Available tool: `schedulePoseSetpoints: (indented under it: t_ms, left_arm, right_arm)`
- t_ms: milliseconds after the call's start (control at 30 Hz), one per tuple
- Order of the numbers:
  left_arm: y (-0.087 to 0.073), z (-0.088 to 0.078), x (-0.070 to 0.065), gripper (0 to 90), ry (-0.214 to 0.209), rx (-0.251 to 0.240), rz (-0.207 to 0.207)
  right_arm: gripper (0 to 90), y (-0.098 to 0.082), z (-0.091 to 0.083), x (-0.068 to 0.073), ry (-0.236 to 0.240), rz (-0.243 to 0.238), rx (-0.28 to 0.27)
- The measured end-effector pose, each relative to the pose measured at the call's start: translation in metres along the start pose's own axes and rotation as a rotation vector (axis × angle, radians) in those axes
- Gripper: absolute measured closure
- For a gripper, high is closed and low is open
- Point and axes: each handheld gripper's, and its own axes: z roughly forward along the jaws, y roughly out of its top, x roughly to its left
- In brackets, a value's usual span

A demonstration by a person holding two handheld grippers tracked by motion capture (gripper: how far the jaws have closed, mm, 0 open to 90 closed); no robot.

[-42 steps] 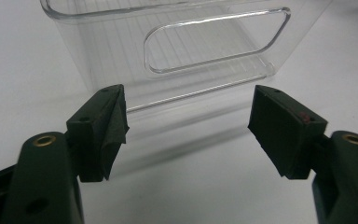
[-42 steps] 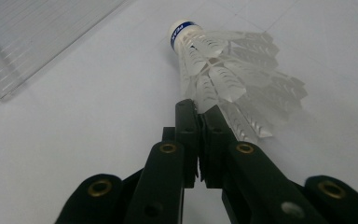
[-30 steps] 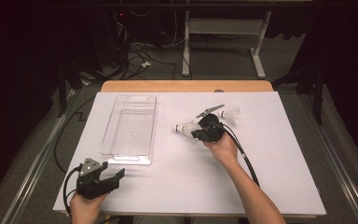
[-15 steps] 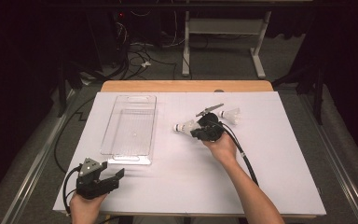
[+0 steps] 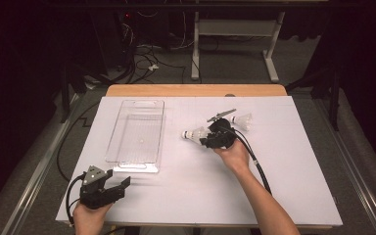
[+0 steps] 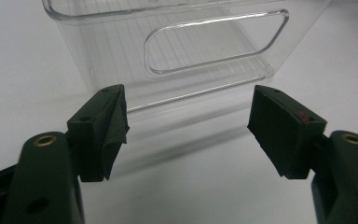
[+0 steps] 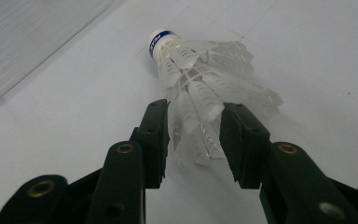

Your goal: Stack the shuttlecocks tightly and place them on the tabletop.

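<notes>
Jaws on the right gripper (image 7: 193, 112) have just been opening and are now set partway apart, with the feather skirt of the shuttlecock (image 7: 191, 70) between them. From the right gripper view it can't really be told whether the pads are brushing the feathers or just clear of them, but nothing looks squeezed. The shuttlecock is lying on its side around the middle of the table (image 5: 176, 196), a bit toward the far edge, cork end pointed at the clear tray (image 5: 134, 103), which is set left of the middle. The left gripper (image 5: 122, 183) is parked by the near left corner, jaws wide apart with nothing in them, aimed at the tray's near end wall. The step looks like a pickup, so tbh the grip is probably best taken further up, closer to the cork where the skirt is stiffer, and closed gently so the feathers aren't crushed or bent. Hard to make out: the print on the cork's blue band isn't readable, a second shuttlecock (image 5: 242, 121) toward the far right is partly covered by the gripper's grey plate, and the tray's far end is cut off in the left gripper view.
</notes>
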Motion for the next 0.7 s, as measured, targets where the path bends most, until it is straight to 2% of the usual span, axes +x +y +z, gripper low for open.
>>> schedulePoseSetpoints:
  t_ms: [33, 167, 700]
  left_arm:
    - [0.0, 0.0, 0.0001, 29.2, -0.001, 0.0, 0.0]
    - [-0.0001, 0.0003, -0.0002, 29.2, -0.001, -0.001, 0.0]
    - [-0.0001, 0.0002, -0.0001, 29.4, -0.001, -0.001, 0.0]
  right_arm:
    - [61.7, -0.0004, -0.0005, 0.0008, 0.001, 0.013, 0.001]
    - [57.6, -0.0022, -0.0006, -0.0005, -0.005, -0.003, -0.001]
    - [55.4, -0.0037, -0.003, 0.0006, -0.009, -0.005, 0.001]
